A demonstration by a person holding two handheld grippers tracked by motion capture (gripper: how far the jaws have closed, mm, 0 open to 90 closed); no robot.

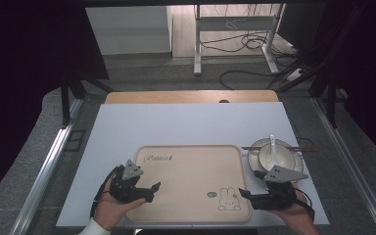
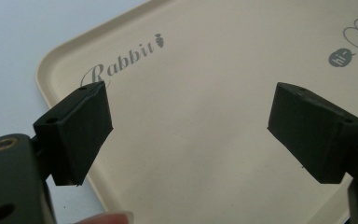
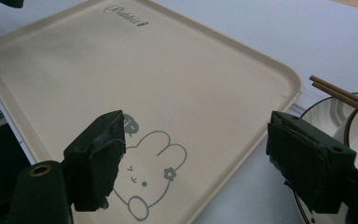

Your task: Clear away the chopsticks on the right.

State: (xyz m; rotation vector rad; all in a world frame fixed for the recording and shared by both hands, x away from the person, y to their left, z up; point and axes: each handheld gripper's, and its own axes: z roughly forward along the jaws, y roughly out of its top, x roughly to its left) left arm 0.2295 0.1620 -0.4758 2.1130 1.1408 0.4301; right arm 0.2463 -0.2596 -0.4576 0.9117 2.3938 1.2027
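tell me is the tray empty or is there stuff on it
Empty. The tray shows only its printed rabbit and lettering; the bowl with spoon and chopsticks sits beside it on the right.

At frame centre I saw a beige tray (image 1: pixel 186 166) bearing a "Rabbit" inscription (image 2: pixel 121 58) and a rabbit drawing (image 3: pixel 151 186). At right I noted a bowl (image 1: pixel 274 156) on a plate (image 1: pixel 252 147), with a white spoon (image 1: pixel 272 143) and brown chopsticks (image 1: pixel 306 148).

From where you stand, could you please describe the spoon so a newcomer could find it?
Start at the beige tray and look just past its right edge, where a bowl sits on a plate. The spoon is the white one standing in that bowl, unlike the brown chopsticks lying across.
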